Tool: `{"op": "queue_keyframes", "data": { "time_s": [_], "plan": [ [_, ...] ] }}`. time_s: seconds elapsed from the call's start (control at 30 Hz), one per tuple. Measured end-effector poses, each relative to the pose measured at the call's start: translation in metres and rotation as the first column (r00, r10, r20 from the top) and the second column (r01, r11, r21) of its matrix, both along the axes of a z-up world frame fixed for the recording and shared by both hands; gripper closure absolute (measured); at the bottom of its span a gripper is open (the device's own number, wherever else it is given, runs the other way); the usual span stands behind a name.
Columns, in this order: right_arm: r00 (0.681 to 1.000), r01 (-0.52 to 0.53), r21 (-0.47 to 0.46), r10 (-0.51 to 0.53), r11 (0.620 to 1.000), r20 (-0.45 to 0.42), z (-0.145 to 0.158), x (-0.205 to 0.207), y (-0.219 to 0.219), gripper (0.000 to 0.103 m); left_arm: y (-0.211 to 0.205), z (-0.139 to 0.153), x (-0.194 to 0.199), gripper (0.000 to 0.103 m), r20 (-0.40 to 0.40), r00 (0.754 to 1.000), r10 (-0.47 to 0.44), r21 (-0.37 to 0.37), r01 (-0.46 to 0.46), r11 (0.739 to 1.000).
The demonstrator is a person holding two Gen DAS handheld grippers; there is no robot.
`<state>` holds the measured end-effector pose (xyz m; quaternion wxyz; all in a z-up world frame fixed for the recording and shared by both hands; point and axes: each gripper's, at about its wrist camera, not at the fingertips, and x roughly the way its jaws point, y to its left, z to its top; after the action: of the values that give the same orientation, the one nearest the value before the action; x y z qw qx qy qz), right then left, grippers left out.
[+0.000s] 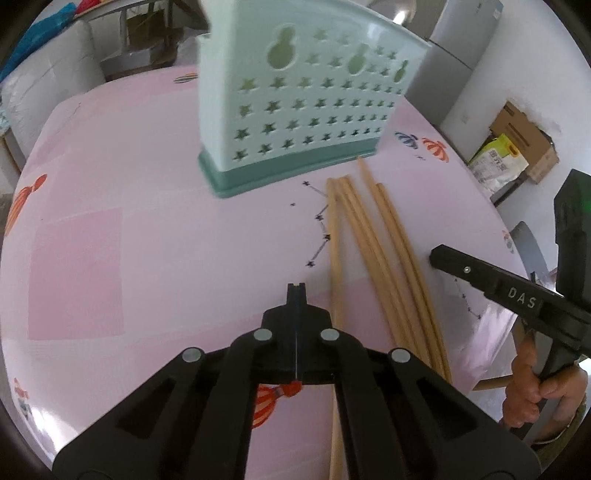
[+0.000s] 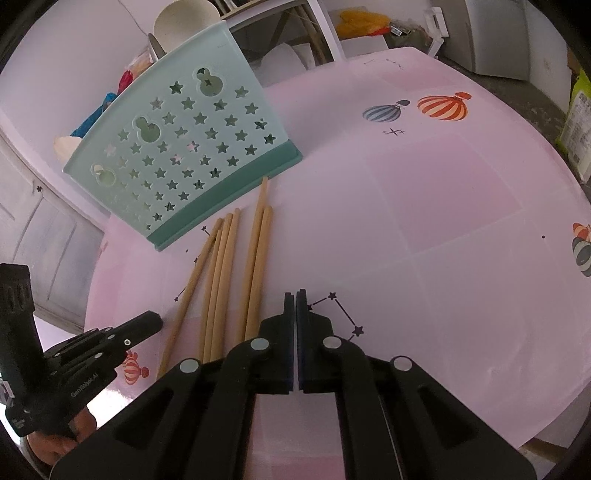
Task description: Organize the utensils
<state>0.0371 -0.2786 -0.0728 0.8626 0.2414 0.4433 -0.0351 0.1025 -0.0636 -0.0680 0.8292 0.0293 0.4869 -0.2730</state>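
Observation:
Several wooden chopsticks [image 1: 373,243] lie side by side on the pink table, tips toward a pale green utensil holder [image 1: 295,99] with star holes that stands upright behind them. The chopsticks [image 2: 225,280] and holder [image 2: 177,155] also show in the right wrist view. My left gripper [image 1: 296,288] is shut and empty, just left of the chopsticks. My right gripper [image 2: 296,295] is shut and empty, just right of them. Each gripper shows in the other's view: the right [image 1: 436,254], the left [image 2: 155,319].
The pink tablecloth [image 2: 424,192] has balloon and star prints. A grey sofa [image 1: 44,81] stands beyond the table's far left edge. Boxes and a bag [image 1: 509,155] sit on the floor at the right. A white bowl [image 2: 184,22] shows behind the holder.

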Motion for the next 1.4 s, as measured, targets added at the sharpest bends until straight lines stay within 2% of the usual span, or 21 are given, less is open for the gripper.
{"op": "queue_keyframes", "data": {
  "time_s": [0.13,0.27,0.33,0.57,0.73,0.8,0.93,0.97,1.1,1.2,1.3,1.4],
  "plan": [
    [1.000,0.000,0.011,0.000,1.000,-0.002,-0.001,0.001,-0.001,0.102,0.005,0.005,0.000,0.102,-0.017,1.000,-0.012,-0.020,0.012,1.000],
    [1.000,-0.001,0.017,0.001,1.000,-0.001,-0.001,0.001,-0.001,0.102,-0.001,0.014,-0.003,0.081,0.023,0.998,-0.054,-0.033,0.055,0.998],
    [1.000,-0.002,0.023,0.002,1.000,0.000,-0.002,0.002,-0.001,0.102,-0.007,0.016,-0.003,0.079,0.033,0.996,-0.082,-0.037,0.083,0.996],
    [1.000,-0.009,0.044,0.009,0.999,0.010,-0.003,0.001,-0.003,0.102,-0.030,0.009,0.002,0.079,0.030,0.990,-0.140,0.027,0.139,0.990],
    [1.000,-0.018,0.045,0.017,0.999,0.007,-0.003,0.002,-0.002,0.102,-0.046,0.004,0.003,0.079,0.067,0.981,-0.183,0.117,0.174,0.978],
    [1.000,-0.021,0.041,0.021,0.999,0.007,-0.003,0.002,-0.002,0.102,-0.051,0.004,0.005,0.081,0.086,0.979,-0.185,0.143,0.172,0.975],
    [1.000,-0.022,0.027,0.022,0.999,0.002,-0.001,0.001,-0.001,0.102,-0.060,0.003,0.015,0.093,0.131,0.973,-0.191,0.206,0.161,0.965],
    [1.000,-0.022,0.016,0.022,1.000,-0.002,-0.001,0.001,-0.001,0.102,-0.061,0.002,0.017,0.098,0.137,0.973,-0.188,0.213,0.156,0.965],
    [0.999,-0.038,0.005,0.038,0.999,-0.018,0.001,0.003,-0.005,0.101,-0.054,0.003,0.023,0.098,0.126,0.980,-0.153,0.207,0.125,0.970],
    [0.997,-0.079,0.029,0.079,0.996,-0.021,0.006,0.011,-0.005,0.098,-0.045,0.004,0.021,0.098,0.128,0.983,-0.131,0.208,0.103,0.973],
    [0.994,-0.113,0.015,0.113,0.993,-0.012,0.011,0.022,0.003,0.089,-0.036,0.005,0.020,0.098,0.125,0.987,-0.104,0.198,0.078,0.977],
    [0.989,-0.145,-0.013,0.145,0.989,-0.017,0.012,0.035,0.015,0.089,-0.028,0.005,0.018,0.098,0.125,0.989,-0.079,0.189,0.055,0.980]
  ]
}}
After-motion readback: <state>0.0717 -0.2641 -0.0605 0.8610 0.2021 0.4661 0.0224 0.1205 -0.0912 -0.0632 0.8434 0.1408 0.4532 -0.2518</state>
